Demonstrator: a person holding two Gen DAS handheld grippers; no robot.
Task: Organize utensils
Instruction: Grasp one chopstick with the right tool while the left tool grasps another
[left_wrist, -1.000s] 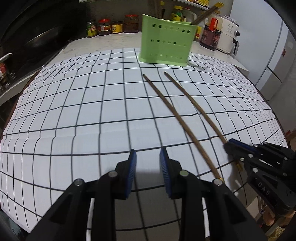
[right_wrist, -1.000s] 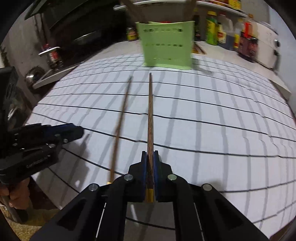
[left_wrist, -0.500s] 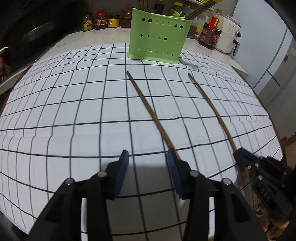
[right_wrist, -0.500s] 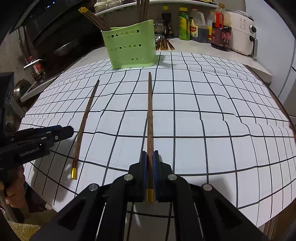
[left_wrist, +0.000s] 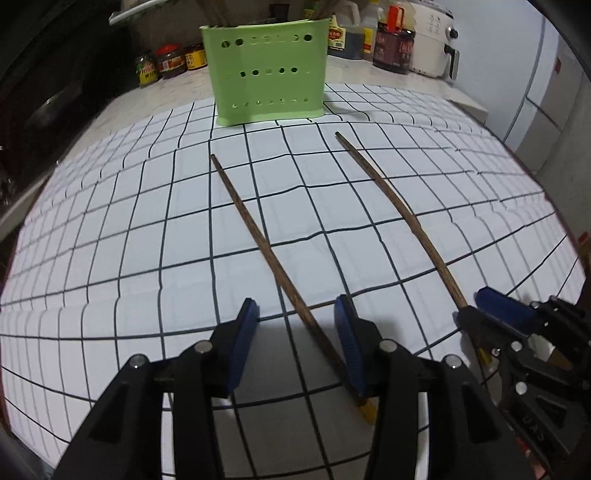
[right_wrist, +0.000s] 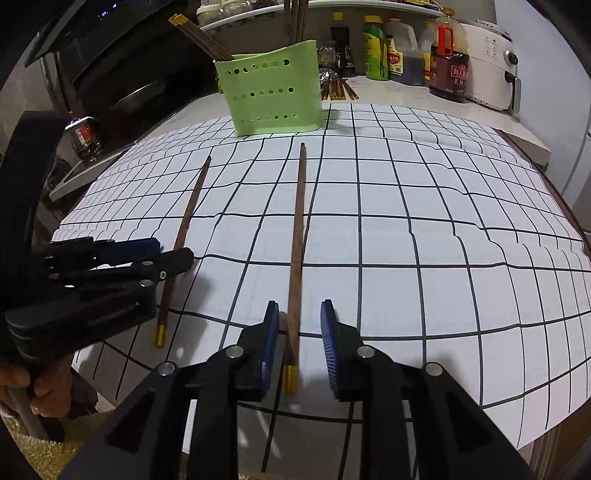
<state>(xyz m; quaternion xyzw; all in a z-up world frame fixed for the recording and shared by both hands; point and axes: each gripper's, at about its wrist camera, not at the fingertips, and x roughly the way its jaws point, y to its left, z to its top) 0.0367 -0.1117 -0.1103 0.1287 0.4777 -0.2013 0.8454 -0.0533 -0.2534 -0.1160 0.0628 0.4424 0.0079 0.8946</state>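
Chopstick (left_wrist: 280, 273) lies lengthwise btwn our left gripper (left_wrist: 295, 325) pads, jaws wide; right gripper (right_wrist: 297, 325) wide too.

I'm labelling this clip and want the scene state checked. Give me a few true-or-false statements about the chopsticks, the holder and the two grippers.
1. The right gripper is open. True.
2. The left gripper is clamped shut on a chopstick. False: it is open, with the left chopstick lying between its fingers.
3. The green holder stands upright with chopsticks in it. True.
4. The right chopstick is in the holder. False: it lies flat on the grid mat.
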